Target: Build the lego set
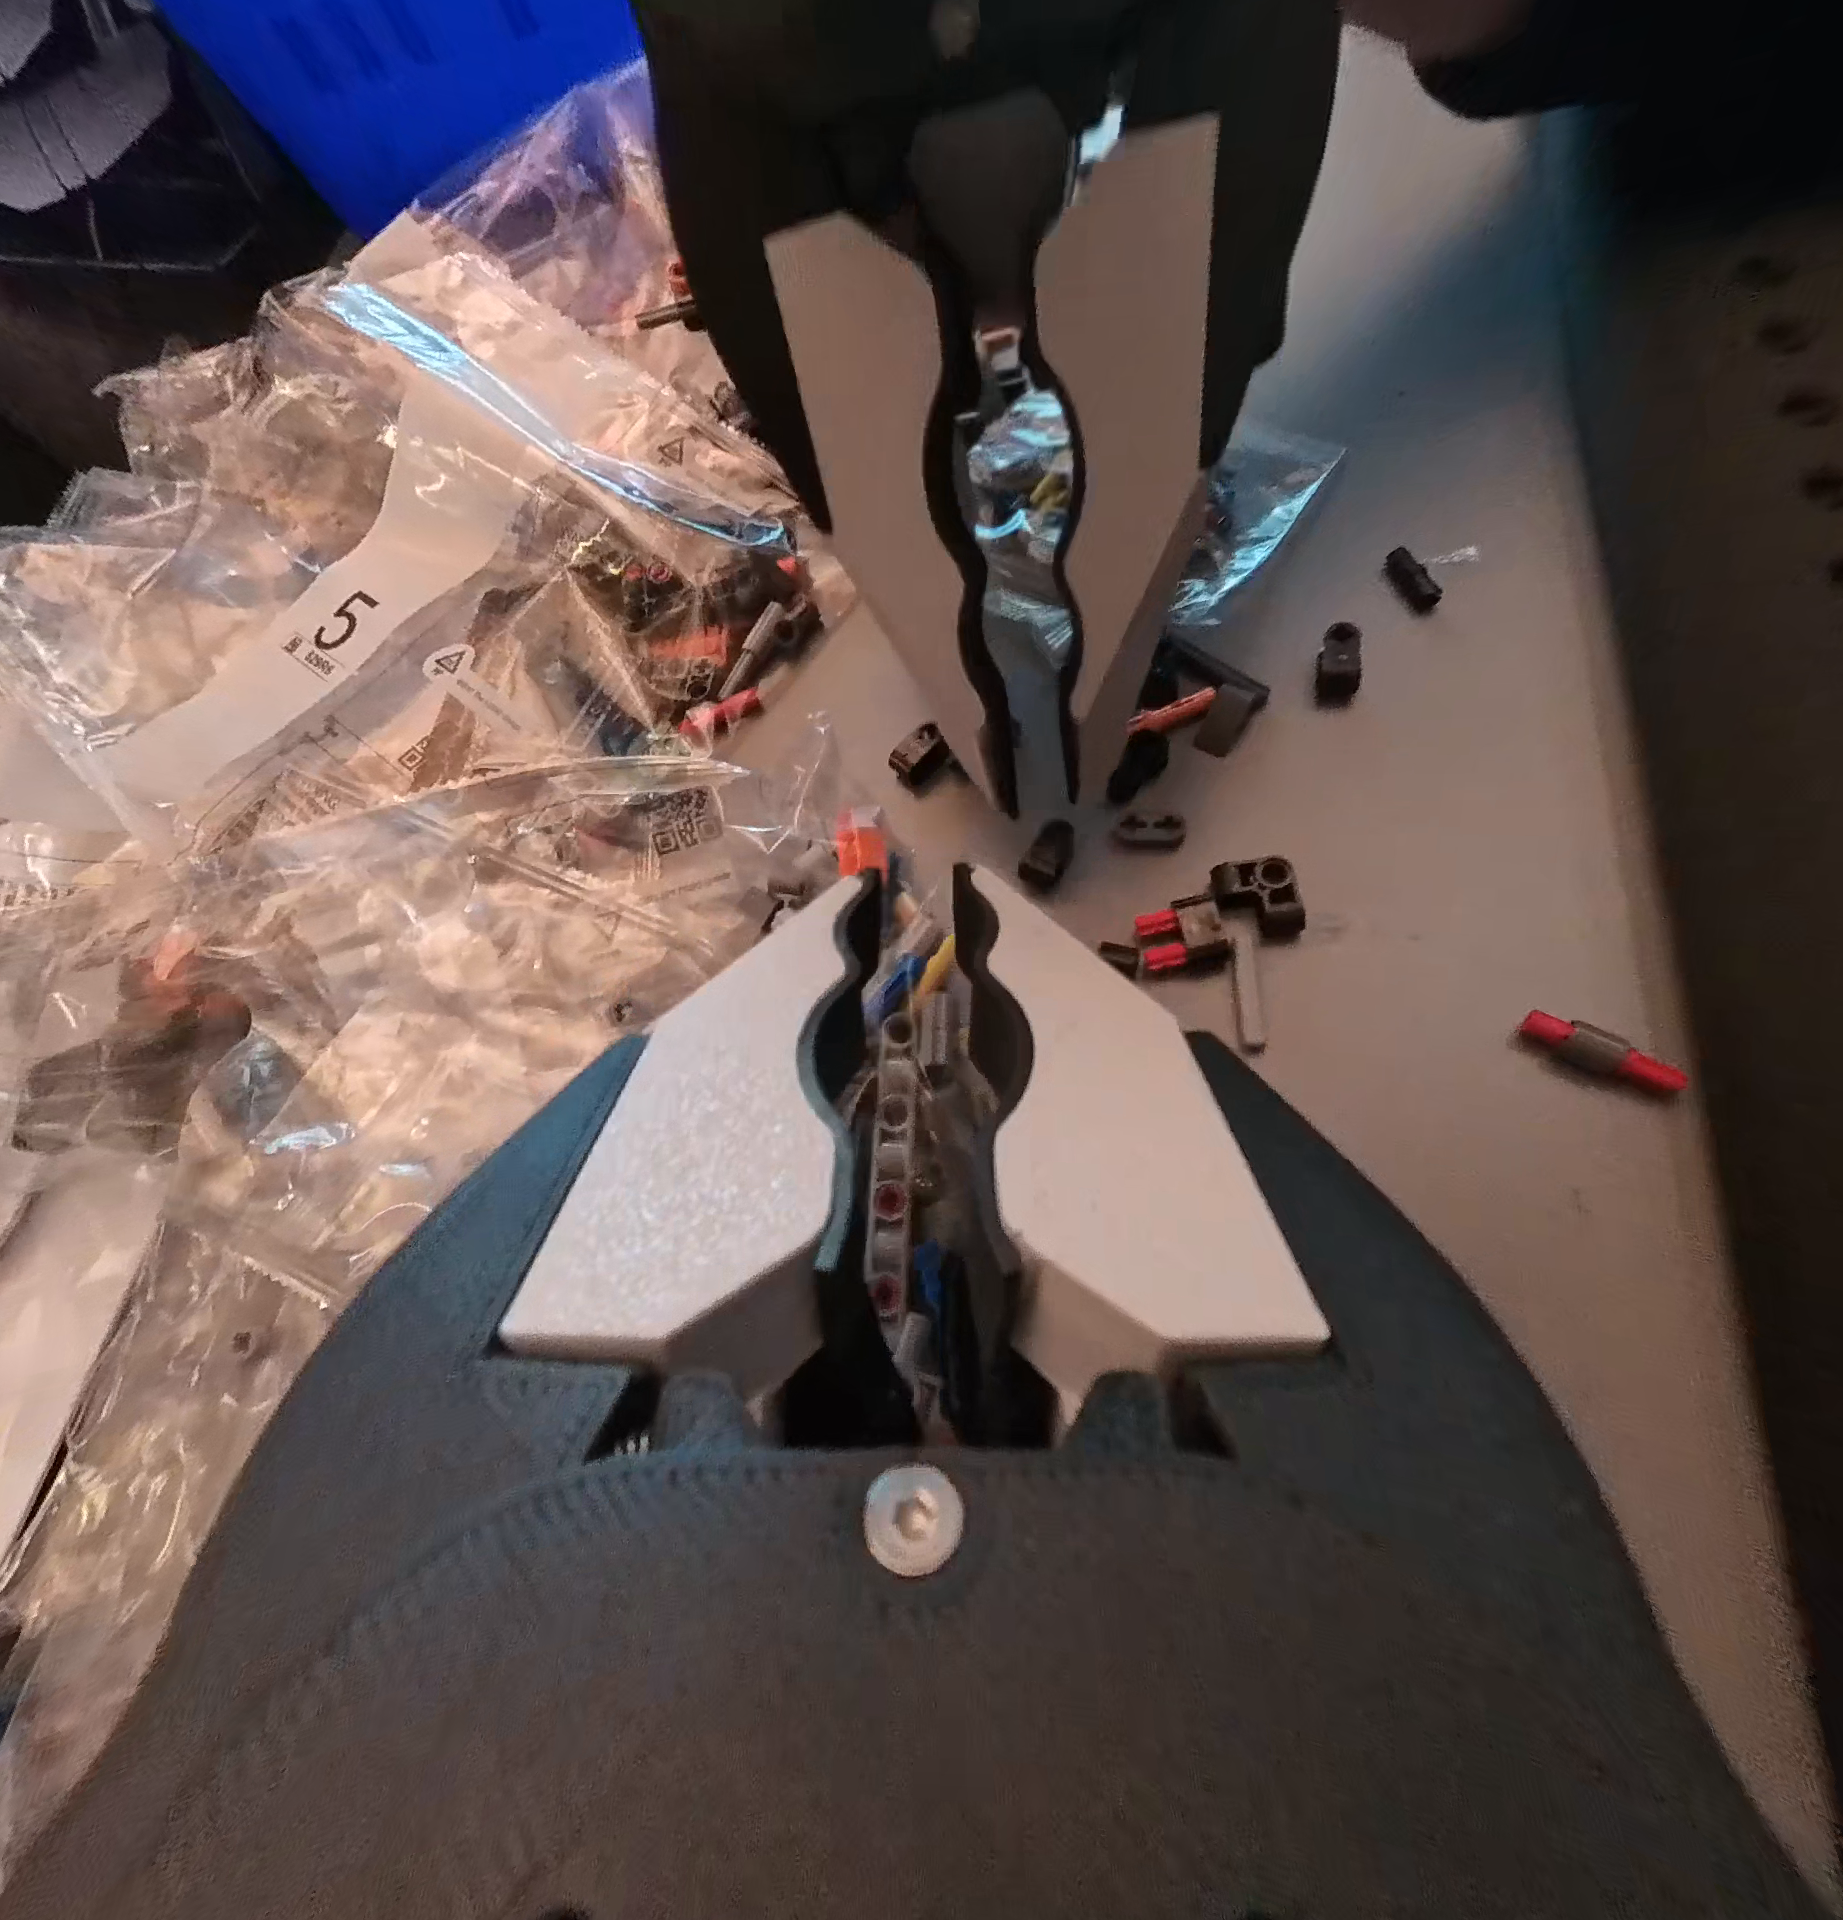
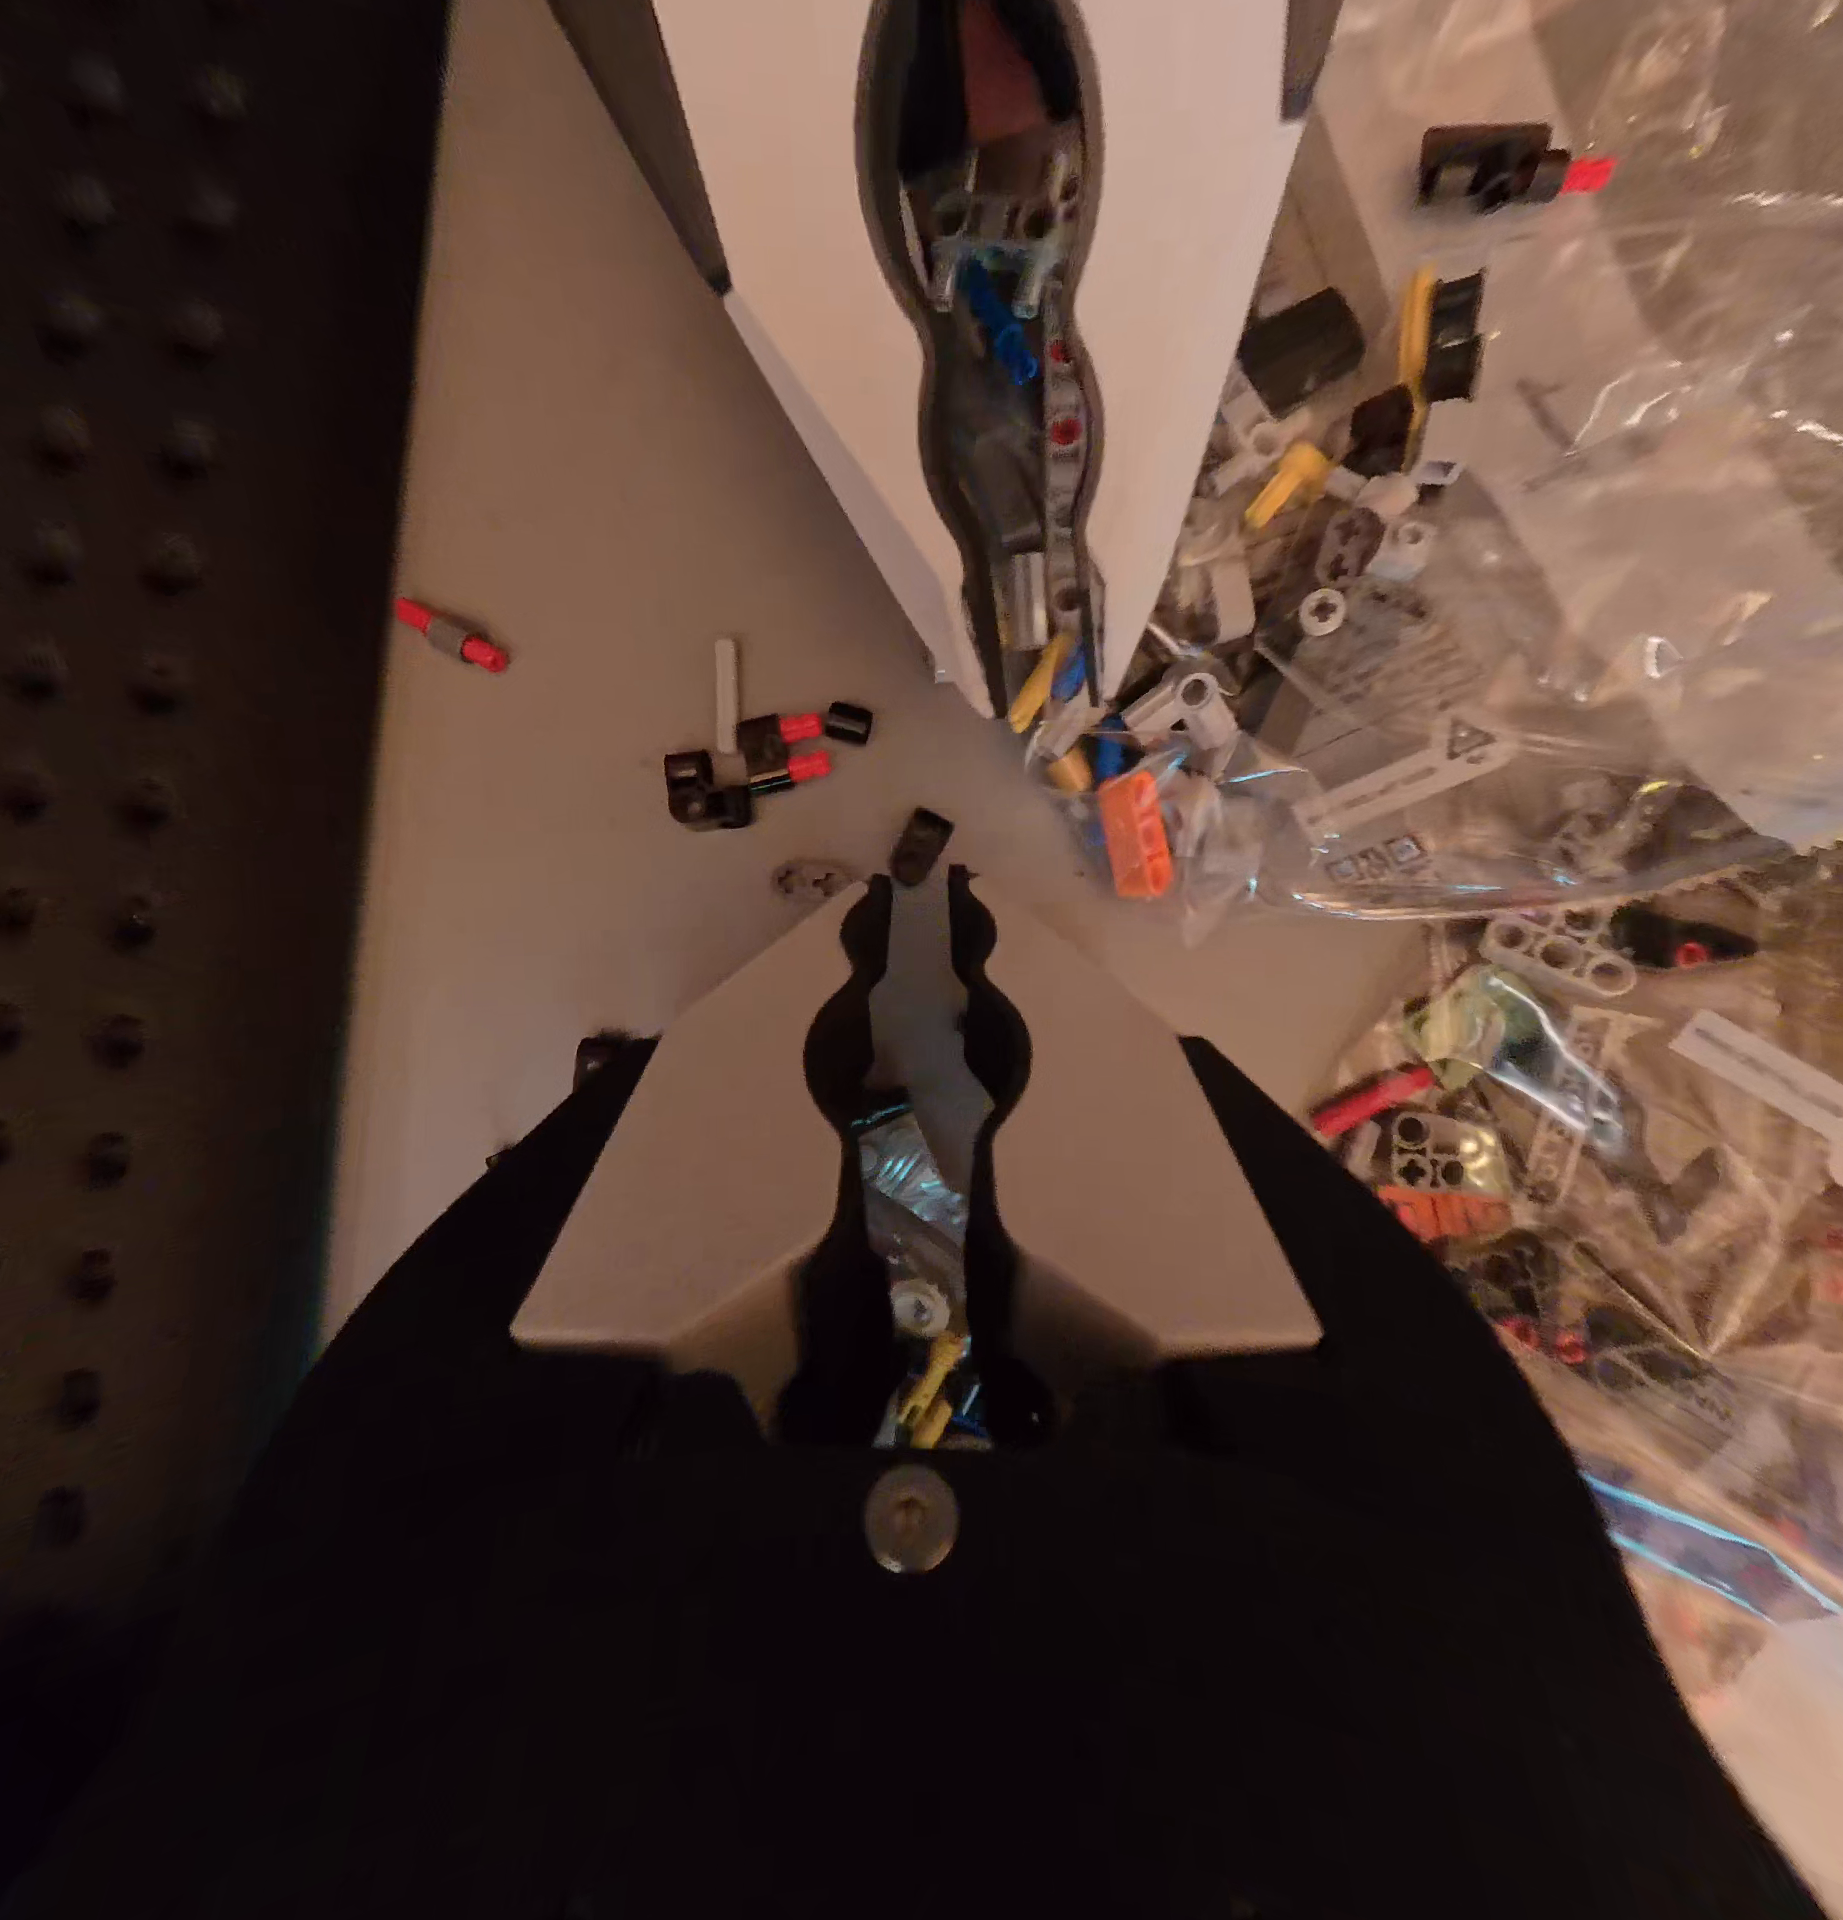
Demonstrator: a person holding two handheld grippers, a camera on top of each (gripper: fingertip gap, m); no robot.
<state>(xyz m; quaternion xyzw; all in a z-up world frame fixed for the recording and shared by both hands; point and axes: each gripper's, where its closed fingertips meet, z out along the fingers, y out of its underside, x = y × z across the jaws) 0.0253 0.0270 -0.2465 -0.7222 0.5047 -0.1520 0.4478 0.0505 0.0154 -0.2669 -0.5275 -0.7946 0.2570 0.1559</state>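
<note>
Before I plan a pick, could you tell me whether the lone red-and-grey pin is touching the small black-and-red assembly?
Apart. The right wrist view shows bare table between the red-and-grey pin and the black-and-red assembly.

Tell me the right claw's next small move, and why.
Probably ease the right claw forward over the small black plastic connector: it lies loose on the pale table just beyond the slightly parted tips, and nothing is gripped.
</note>
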